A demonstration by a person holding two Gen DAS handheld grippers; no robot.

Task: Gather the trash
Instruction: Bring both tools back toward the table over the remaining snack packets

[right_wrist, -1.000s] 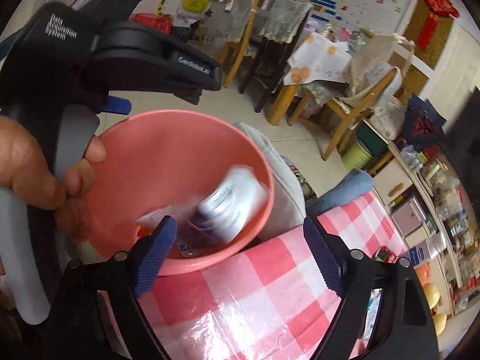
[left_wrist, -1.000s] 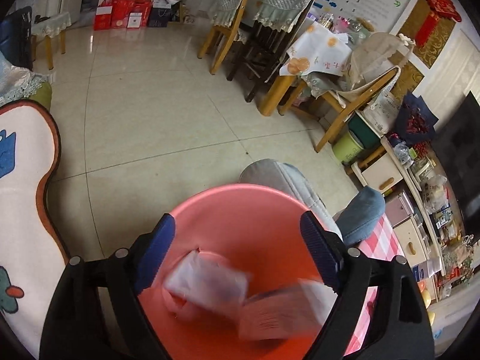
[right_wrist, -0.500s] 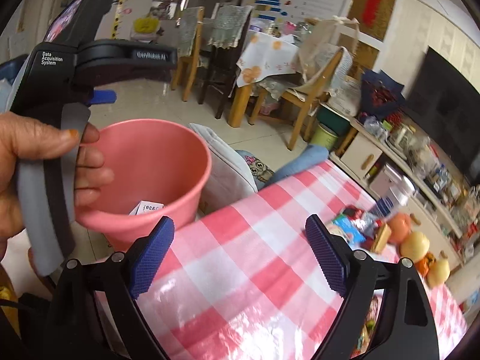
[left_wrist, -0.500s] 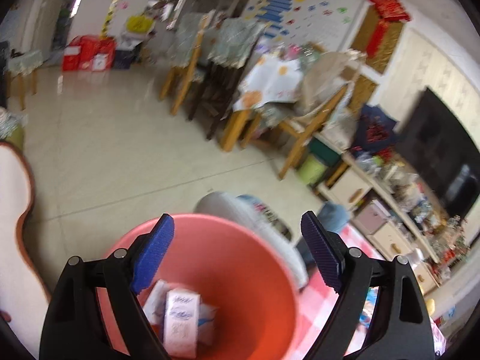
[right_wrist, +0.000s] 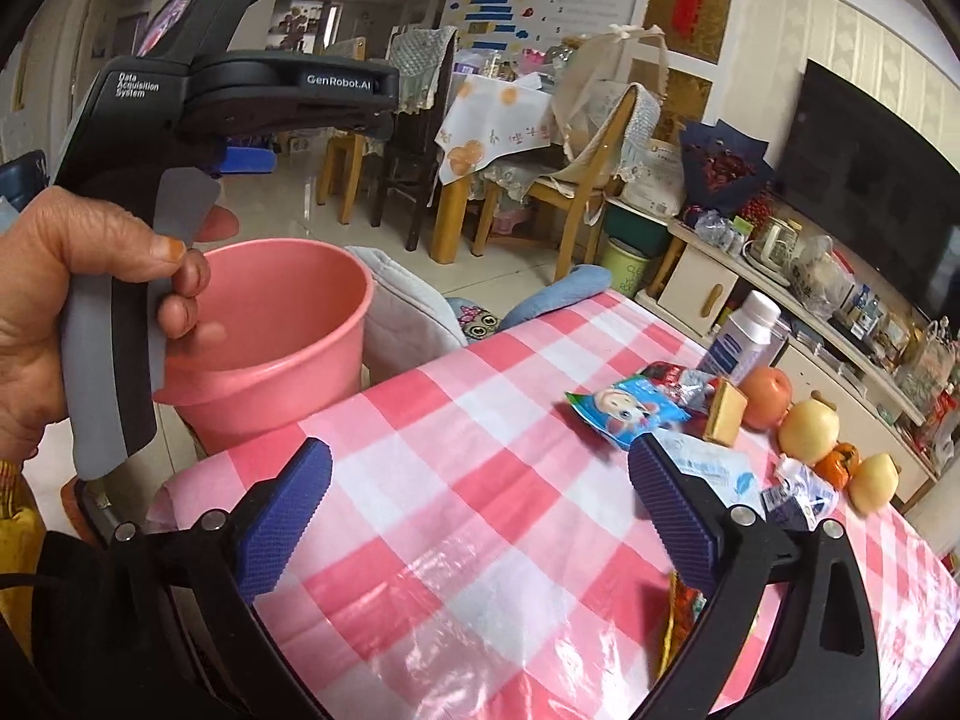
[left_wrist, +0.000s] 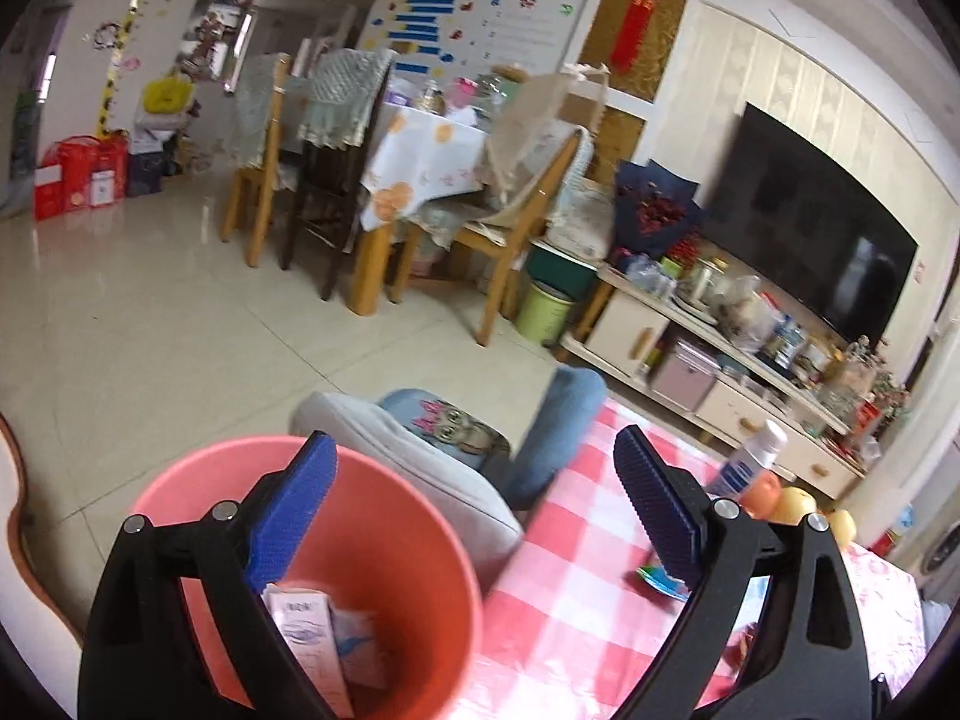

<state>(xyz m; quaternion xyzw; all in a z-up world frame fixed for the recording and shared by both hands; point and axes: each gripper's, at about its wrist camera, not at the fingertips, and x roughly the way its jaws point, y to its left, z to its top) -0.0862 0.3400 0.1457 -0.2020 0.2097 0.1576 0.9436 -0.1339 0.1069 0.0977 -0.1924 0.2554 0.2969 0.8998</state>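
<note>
Pink-and-white checked plastic cloth (right_wrist: 456, 480) covers the table, the biggest surface in the right wrist view.

Pink plastic bucket (left_wrist: 384, 546) stands on the floor just beside the table's near corner. Inside, seen from the left wrist: a white carton (left_wrist: 303, 618) with blue print, leaning upright against the wall, and a second pale blue-and-white packet (left_wrist: 360, 642) beside it. Contents deeper down are hidden by the gripper frame.

Grey cushion (left_wrist: 414, 468) lies just behind the bucket.

On the cloth, toward the far side: a white bottle (right_wrist: 744, 336) with a blue label, upright; a row of fruit (right_wrist: 807, 426) beside it; a blue cartoon-printed wrapper (right_wrist: 624, 414); a red wrapper (right_wrist: 678, 378) partly under it; a small tan block (right_wrist: 726, 417); crumpled white-and-blue packets (right_wrist: 798, 489) near the right finger.

Left gripper (left_wrist: 474, 510) hangs over the bucket's rim, jaws opening, wide, nothing between the pads. A hand (right_wrist: 72, 312) grips its handle.

Right gripper (right_wrist: 480, 516) hangs over the cloth, jaws opening, wide, empty; loose trash lies just beyond its right finger.
</note>
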